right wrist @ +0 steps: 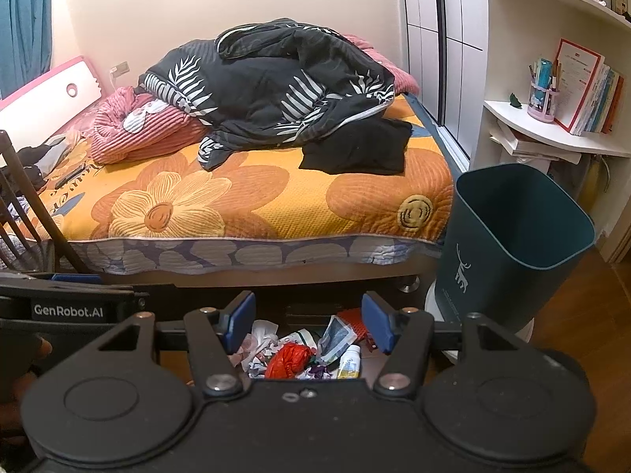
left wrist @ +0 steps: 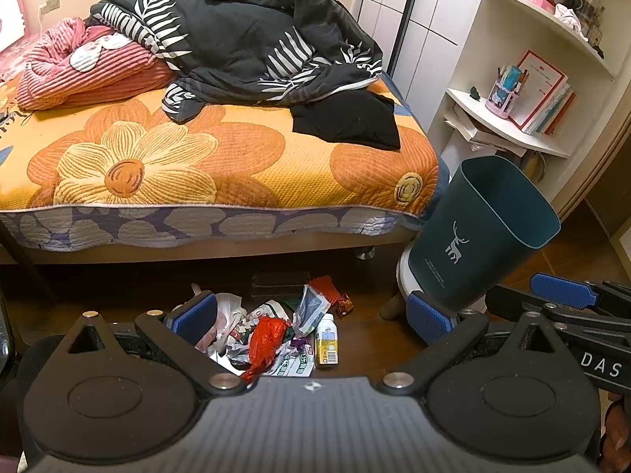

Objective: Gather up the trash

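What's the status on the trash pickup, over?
Left gripper open, right gripper open, both empty. Trash pile on floor by bed. Bin open to the right. Nothing blocking.

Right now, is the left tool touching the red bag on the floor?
Apart. In the left wrist view, the left tool is open above the red bag, which lies in the trash pile, ungripped.

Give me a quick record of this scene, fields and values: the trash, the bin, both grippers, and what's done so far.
trash: pile on floor by the bed, includes red bag and small bottle
bin: teal bin, upright, right of pile
left gripper: jaws open, holding nothing
right gripper: jaws open, holding nothing
progress: nothing picked up yet
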`<state>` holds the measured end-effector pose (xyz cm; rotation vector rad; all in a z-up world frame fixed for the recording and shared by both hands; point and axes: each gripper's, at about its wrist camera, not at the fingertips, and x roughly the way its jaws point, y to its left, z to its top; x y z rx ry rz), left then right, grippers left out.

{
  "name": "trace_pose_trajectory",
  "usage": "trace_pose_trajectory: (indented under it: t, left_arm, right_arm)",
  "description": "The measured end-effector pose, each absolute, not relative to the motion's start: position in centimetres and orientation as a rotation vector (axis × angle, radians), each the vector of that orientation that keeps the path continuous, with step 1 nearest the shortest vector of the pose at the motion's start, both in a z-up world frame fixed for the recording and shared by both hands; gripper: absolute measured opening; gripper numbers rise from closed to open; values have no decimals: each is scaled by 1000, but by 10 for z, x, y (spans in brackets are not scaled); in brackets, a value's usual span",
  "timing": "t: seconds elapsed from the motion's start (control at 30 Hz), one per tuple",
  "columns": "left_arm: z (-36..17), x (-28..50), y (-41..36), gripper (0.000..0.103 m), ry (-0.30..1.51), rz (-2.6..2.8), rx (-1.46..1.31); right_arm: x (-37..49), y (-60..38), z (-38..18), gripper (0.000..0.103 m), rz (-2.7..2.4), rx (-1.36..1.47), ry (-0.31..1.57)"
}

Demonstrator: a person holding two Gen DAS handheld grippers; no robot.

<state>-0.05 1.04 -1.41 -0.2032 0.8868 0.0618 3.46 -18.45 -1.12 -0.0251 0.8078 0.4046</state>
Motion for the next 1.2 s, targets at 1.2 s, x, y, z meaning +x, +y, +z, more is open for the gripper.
trace_pose_trajectory:
  t: [1.2]
  left_arm:
    - [-13,1,6,103,882,43,-212]
  right_arm:
    - [35,-182,-10,60,396,-48,801]
